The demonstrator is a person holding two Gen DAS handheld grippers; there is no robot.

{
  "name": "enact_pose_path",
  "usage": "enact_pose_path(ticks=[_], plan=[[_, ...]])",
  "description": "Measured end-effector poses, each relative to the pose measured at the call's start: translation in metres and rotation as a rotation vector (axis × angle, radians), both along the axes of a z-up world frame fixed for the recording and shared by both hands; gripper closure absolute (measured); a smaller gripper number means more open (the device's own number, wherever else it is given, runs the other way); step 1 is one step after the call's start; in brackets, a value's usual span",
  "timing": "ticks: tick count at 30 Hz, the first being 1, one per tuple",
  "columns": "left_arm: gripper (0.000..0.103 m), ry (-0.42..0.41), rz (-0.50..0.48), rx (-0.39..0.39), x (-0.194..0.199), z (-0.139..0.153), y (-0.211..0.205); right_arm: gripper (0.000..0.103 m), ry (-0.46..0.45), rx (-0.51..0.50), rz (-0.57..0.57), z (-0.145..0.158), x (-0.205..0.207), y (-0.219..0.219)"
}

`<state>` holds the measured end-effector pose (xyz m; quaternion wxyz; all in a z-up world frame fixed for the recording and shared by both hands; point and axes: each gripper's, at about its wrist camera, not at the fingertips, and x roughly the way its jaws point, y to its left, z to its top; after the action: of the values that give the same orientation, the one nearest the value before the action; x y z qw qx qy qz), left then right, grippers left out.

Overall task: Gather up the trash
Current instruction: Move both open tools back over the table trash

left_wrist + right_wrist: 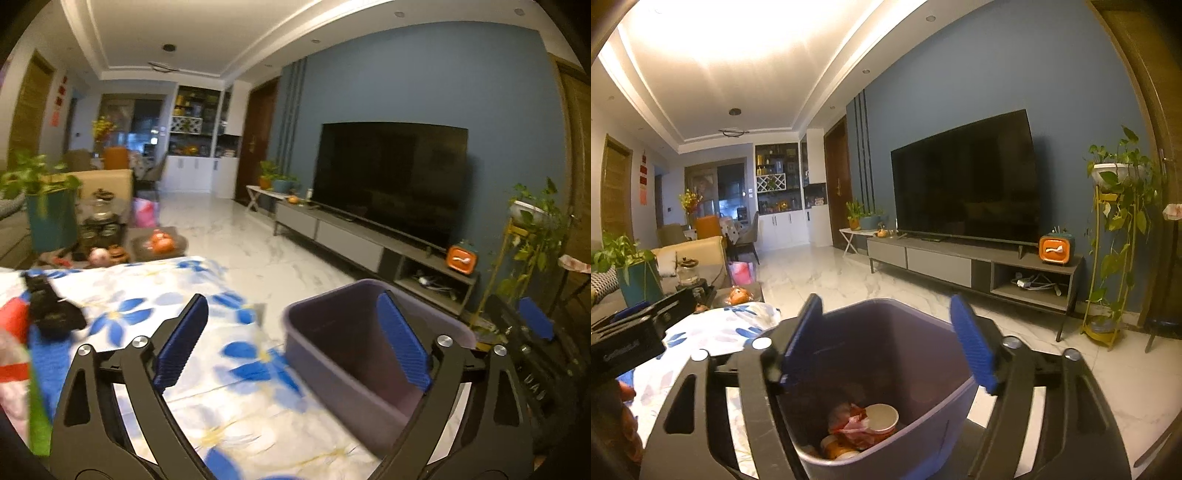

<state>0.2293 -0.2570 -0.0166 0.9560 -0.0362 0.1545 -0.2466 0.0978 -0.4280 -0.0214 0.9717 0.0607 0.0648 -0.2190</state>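
Observation:
A purple trash bin [332,373] stands at the right edge of a table covered by a white cloth with blue flowers [147,310]. My left gripper [291,343] is open over the cloth with nothing between its blue pads, its right finger in front of the bin. Red, pink and green wrappers [14,321] and a black object [51,310] lie at the far left. My right gripper [888,343] is open above the bin [886,354] and holds nothing. Inside lie a paper cup [882,417], a red wrapper [853,424] and orange bits.
A low side table [110,254] beyond the cloth carries fruit [162,242], jars and a potted plant [48,218]. White marble floor [240,243] lies to the right, with a TV [964,177] on a long grey stand [960,262] and a yellow plant stand [1108,258].

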Motion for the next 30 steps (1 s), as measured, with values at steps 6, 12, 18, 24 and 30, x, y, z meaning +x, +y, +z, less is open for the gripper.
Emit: enact_pose_path(ticks=[6,12,18,24,30], plan=[[0.008,-0.006,0.144,0.022,-0.031,0.001,0.052,0.018,-0.012,-0.008,0.047,0.006,-0.019,0.025],[0.008,-0.003,0.284,0.040,-0.065,-0.003,0.115,0.017,-0.007,-0.013,0.142,0.011,-0.033,0.059],[0.008,-0.010,0.446,0.050,-0.098,-0.010,0.186,0.017,-0.004,-0.010,0.242,0.011,-0.039,0.099],[0.008,0.018,0.574,0.044,-0.122,-0.016,0.241,0.017,0.020,-0.006,0.373,0.003,-0.033,0.148],[0.008,0.026,0.667,0.042,-0.139,-0.019,0.283,0.017,0.041,-0.003,0.495,-0.006,-0.024,0.194]])
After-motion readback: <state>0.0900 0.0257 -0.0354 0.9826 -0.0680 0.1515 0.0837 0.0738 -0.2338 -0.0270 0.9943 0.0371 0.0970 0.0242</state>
